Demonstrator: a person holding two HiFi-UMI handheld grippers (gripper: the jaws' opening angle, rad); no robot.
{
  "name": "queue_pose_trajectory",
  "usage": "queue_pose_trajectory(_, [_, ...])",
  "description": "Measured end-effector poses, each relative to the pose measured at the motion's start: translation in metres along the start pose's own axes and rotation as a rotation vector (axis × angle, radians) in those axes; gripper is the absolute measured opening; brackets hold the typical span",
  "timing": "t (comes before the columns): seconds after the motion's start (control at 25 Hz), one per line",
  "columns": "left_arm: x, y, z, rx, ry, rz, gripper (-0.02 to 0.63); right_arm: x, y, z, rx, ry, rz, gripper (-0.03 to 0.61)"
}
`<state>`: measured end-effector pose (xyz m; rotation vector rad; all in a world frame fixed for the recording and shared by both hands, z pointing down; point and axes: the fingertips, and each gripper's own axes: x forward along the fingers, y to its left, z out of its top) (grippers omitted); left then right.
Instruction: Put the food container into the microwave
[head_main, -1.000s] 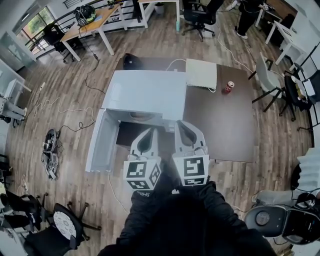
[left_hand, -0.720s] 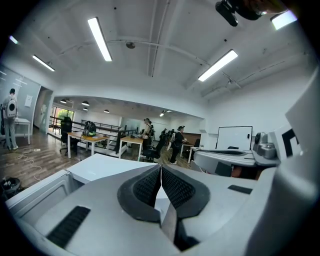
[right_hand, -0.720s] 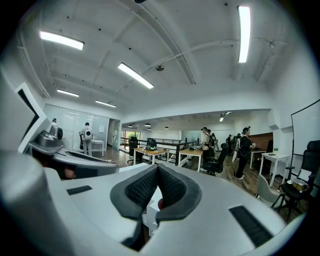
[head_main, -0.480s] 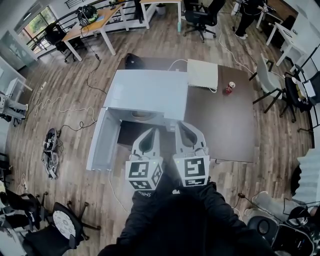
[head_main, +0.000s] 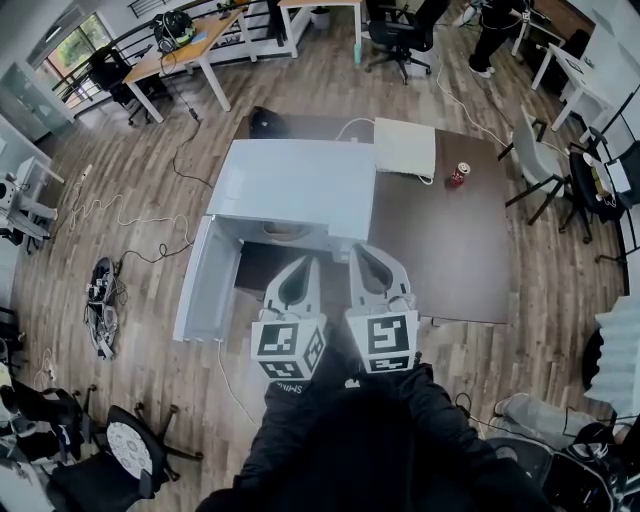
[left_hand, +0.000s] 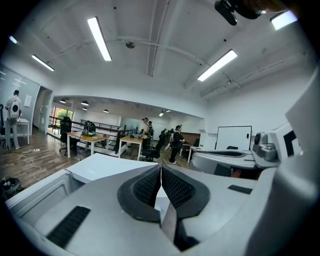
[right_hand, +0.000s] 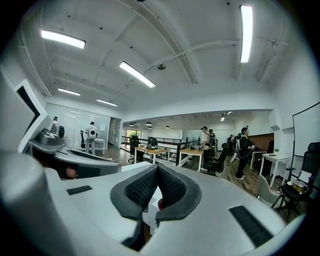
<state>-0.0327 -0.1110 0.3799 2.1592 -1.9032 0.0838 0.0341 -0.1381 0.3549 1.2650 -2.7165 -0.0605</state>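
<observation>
Left hand-held gripper (head_main: 307, 262) and right hand-held gripper (head_main: 358, 250) sit side by side, both pressed together, empty, just near the open microwave (head_main: 290, 185). Food container (head_main: 285, 231) looks inside, I think.

The right gripper (right_hand: 157, 169) fills the lower frame, its ribbed black pads (right_hand: 140, 190) meeting at the tips with nothing between them. At 9 o'clock sits the left gripper (right_hand: 70, 162). Strip lights (right_hand: 136, 74) cross the ceiling toward 12 o'clock. Beyond the jaws stand desks (right_hand: 191, 150), with people (right_hand: 245, 147) at 3 o'clock.
</observation>
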Motion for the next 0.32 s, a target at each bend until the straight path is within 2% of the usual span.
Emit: queue_pose_trajectory(0.32, [0.0030,-0.0047,0.0025,0.006,0.001,-0.009,0.034,0.0000,-0.0028,0.0020,-0.006,0.002,0.002,0.023])
